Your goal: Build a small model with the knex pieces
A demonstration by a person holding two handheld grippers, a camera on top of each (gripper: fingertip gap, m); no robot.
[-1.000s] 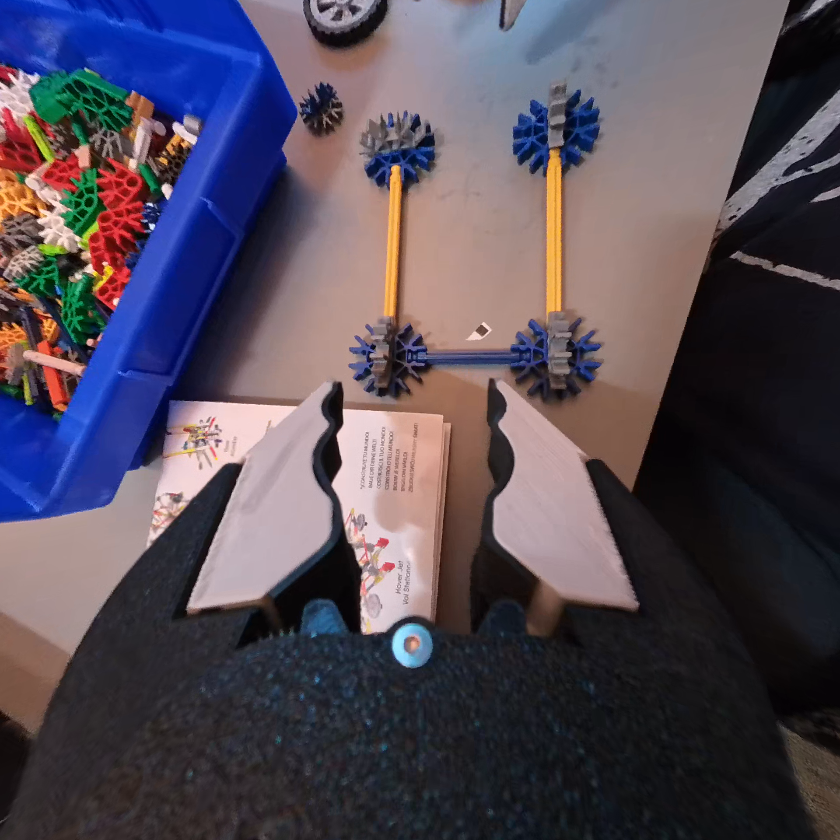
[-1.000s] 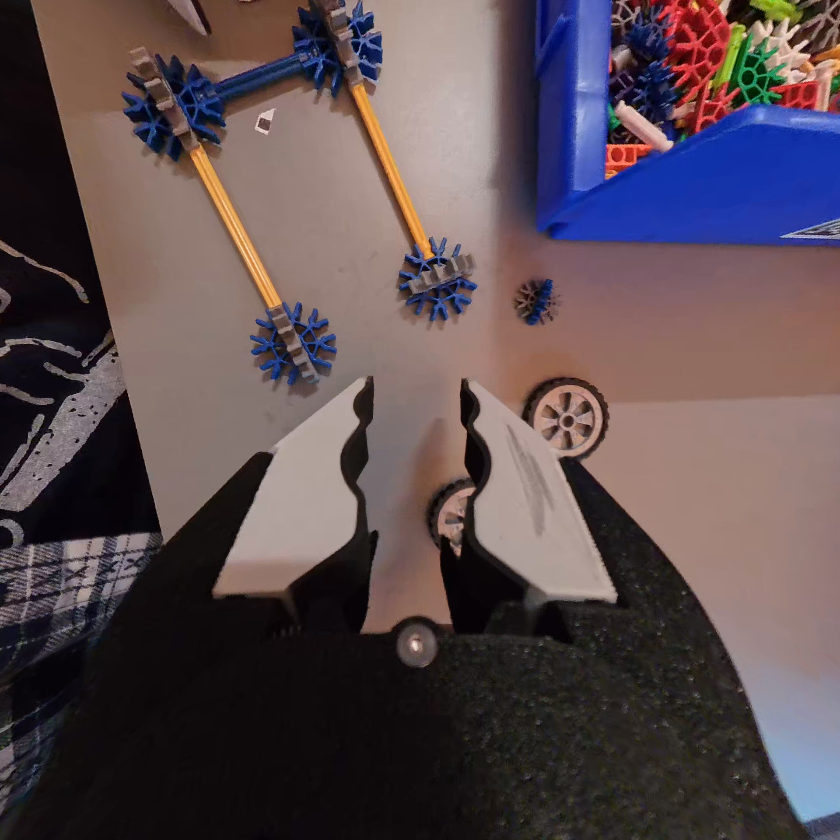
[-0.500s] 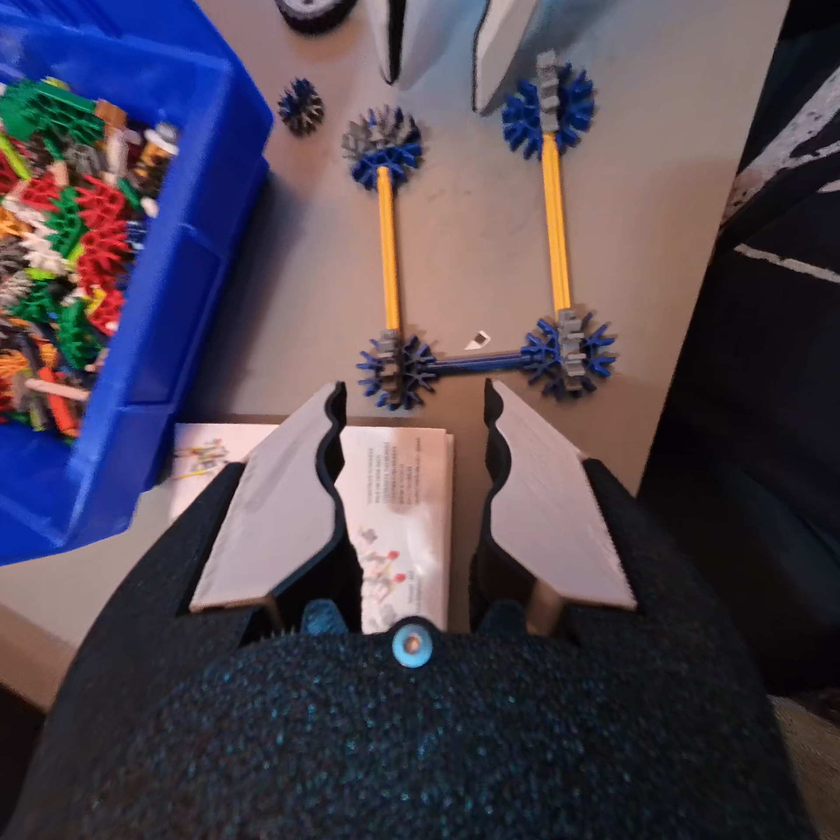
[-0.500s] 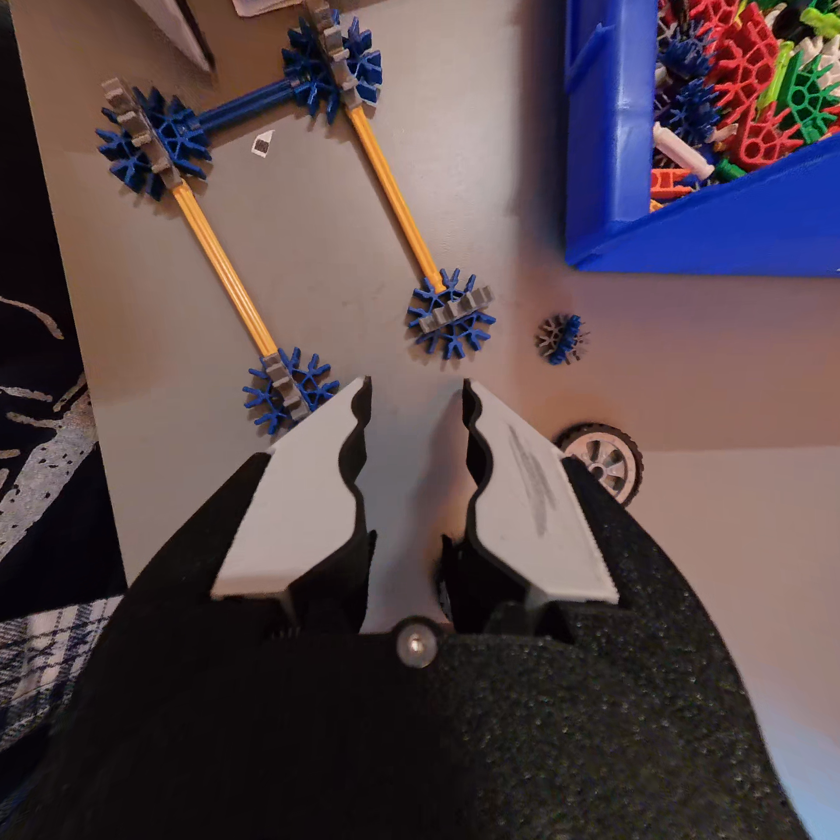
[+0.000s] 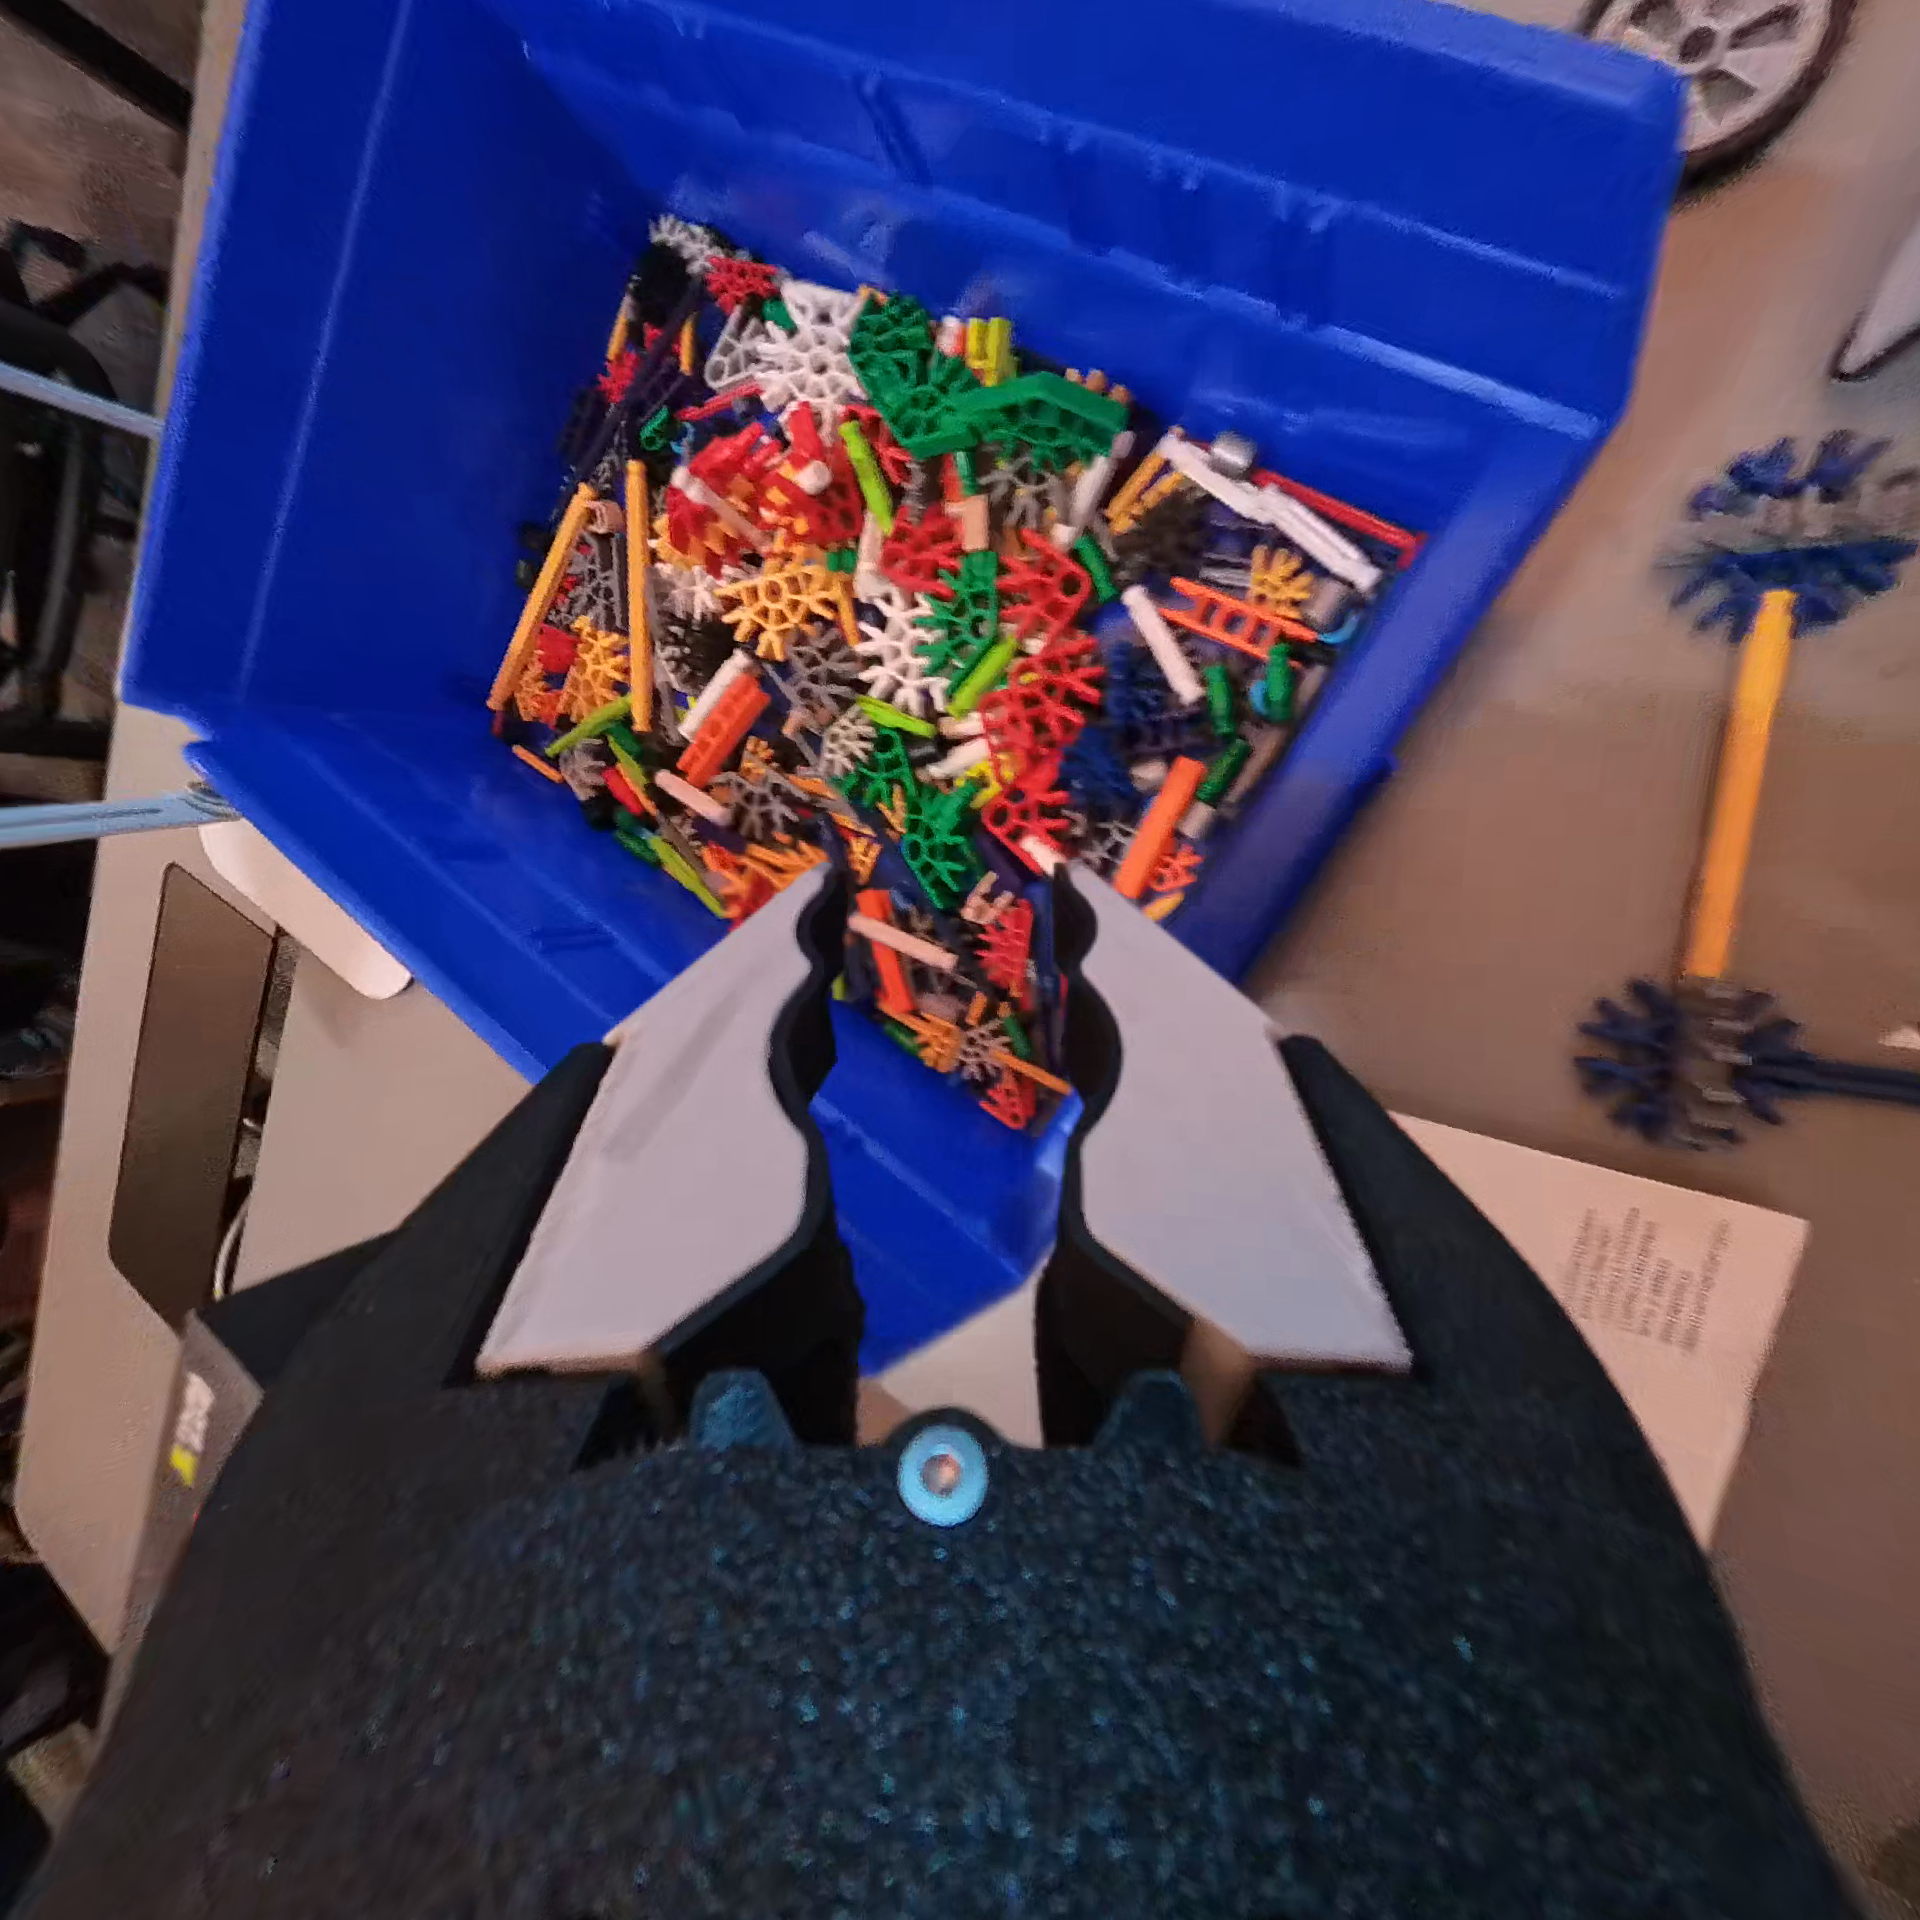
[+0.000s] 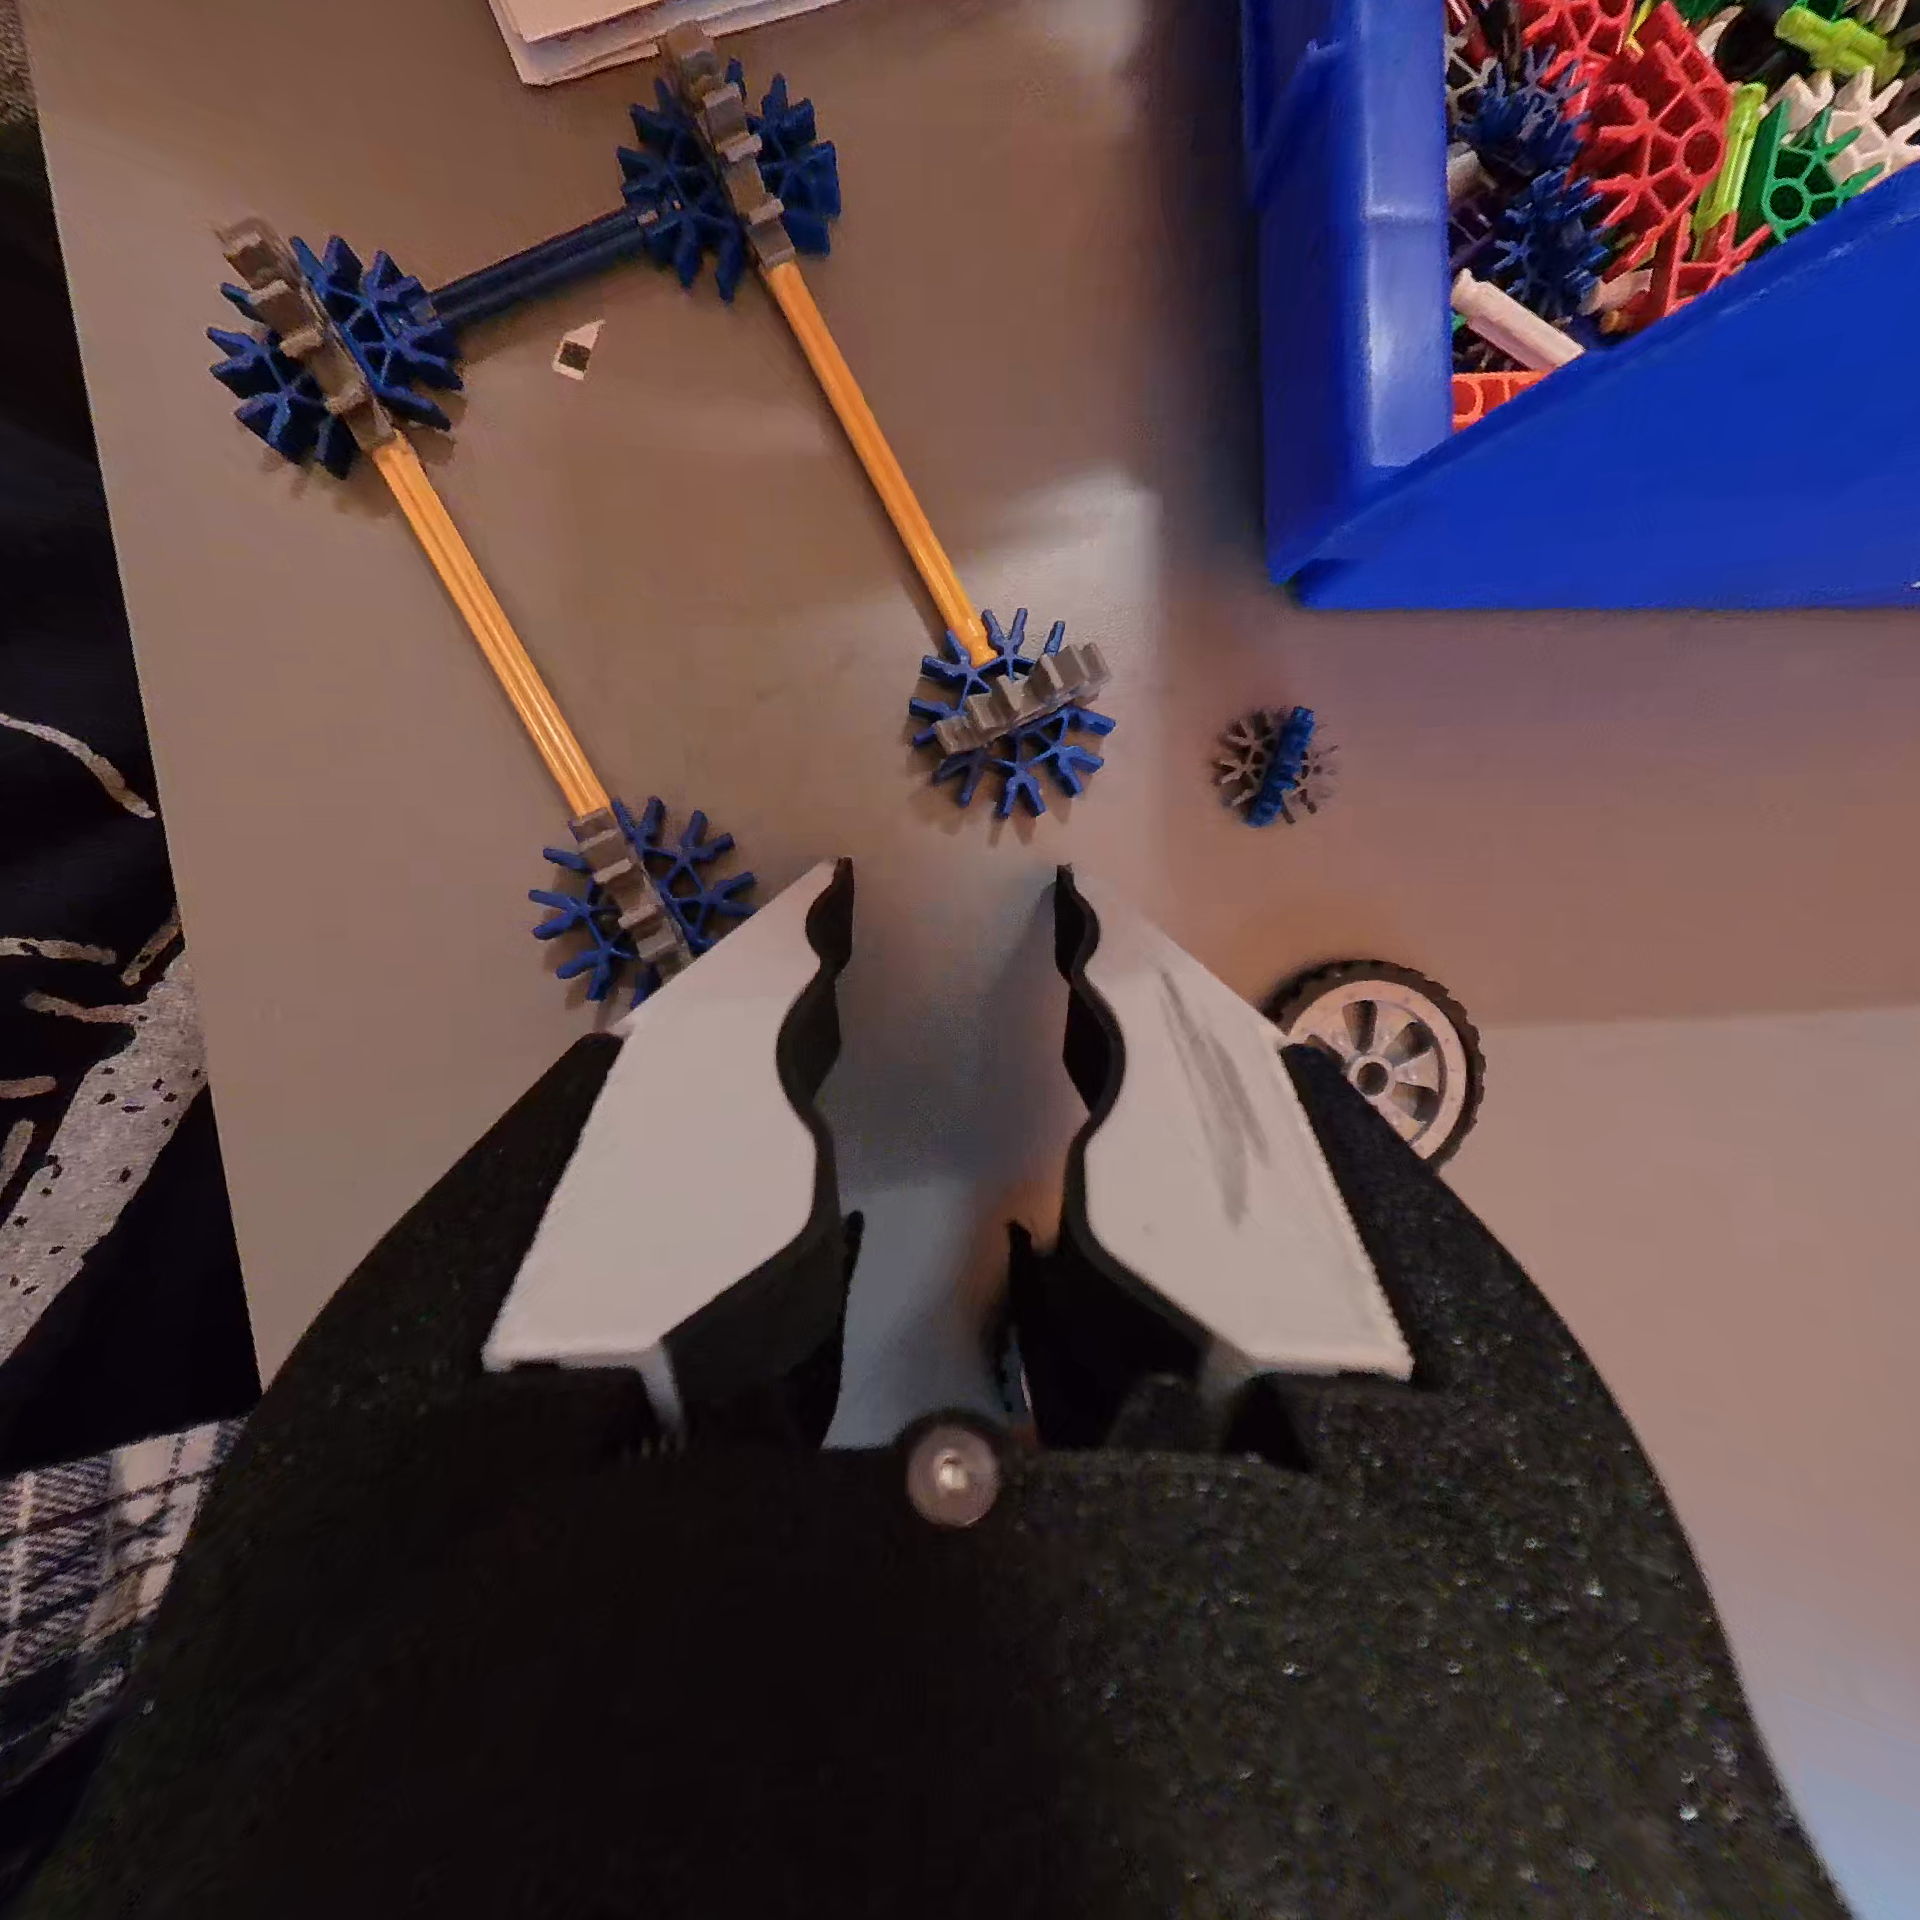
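Observation:
My left gripper is open and empty, above the near rim of a blue bin holding a heap of coloured construction pieces. My right gripper is open and empty, just above the table between the two near blue-and-grey snowflake connectors of a flat frame. The frame has two yellow rods and a dark blue rod joining the far connectors. Part of the frame shows at the right of the left wrist view.
A small loose blue-and-grey connector lies right of the frame. A grey wheel with a black tyre sits beside my right fingers; another wheel is beyond the bin. A printed booklet lies near the bin. The table edge runs along the left in the right wrist view. The tips of one gripper are about 20 cm away from the tips of the other. The dark blue rod is about 12 cm from my right fingertips and 15 cm from my left.
My left gripper has swung left from the frame and booklet to over the blue bin. My right gripper has moved closer to the frame's near connectors. Both stayed open.

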